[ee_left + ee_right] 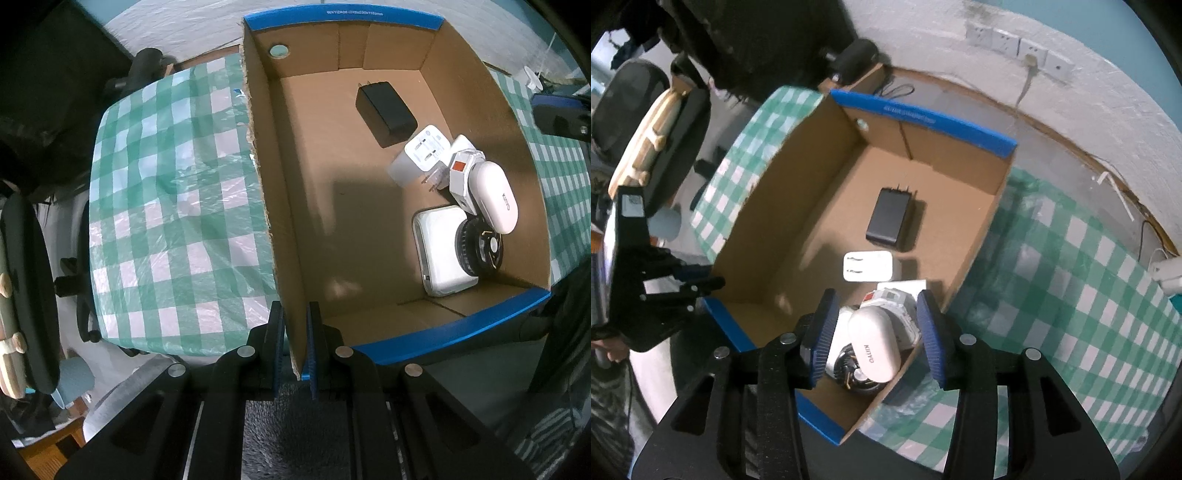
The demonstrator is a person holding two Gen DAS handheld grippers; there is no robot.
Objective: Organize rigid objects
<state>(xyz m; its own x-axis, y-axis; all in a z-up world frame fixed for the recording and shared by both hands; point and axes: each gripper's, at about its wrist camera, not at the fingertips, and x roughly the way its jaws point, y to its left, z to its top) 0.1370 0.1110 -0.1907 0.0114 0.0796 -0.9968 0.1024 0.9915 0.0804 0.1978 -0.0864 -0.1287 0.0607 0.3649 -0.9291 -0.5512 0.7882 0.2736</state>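
An open cardboard box (pixel 266 155) with blue-taped rims stands on the checked table. My left gripper (pixel 295 314) is shut on the box's side wall at its near corner; the right wrist view shows it at the left (pixel 713 286). Inside lie a black charger (pixel 386 112), a white plug adapter (pixel 421 155), a white and red block (pixel 463 166), a white flat square unit (pixel 439 254) and a black round part (pixel 480 247). A white oval case (pixel 875 343) rests on top of that pile. My right gripper (pixel 875 339) hangs open over the case, its pads clear of it.
The green and white checked cloth (pixel 1052 295) covers the table on both sides of the box. A wall with sockets (pixel 1015 44) and cables runs behind. Office chairs (pixel 29 266) stand off the table's left edge. A white plug (pixel 1171 273) sits at the far right.
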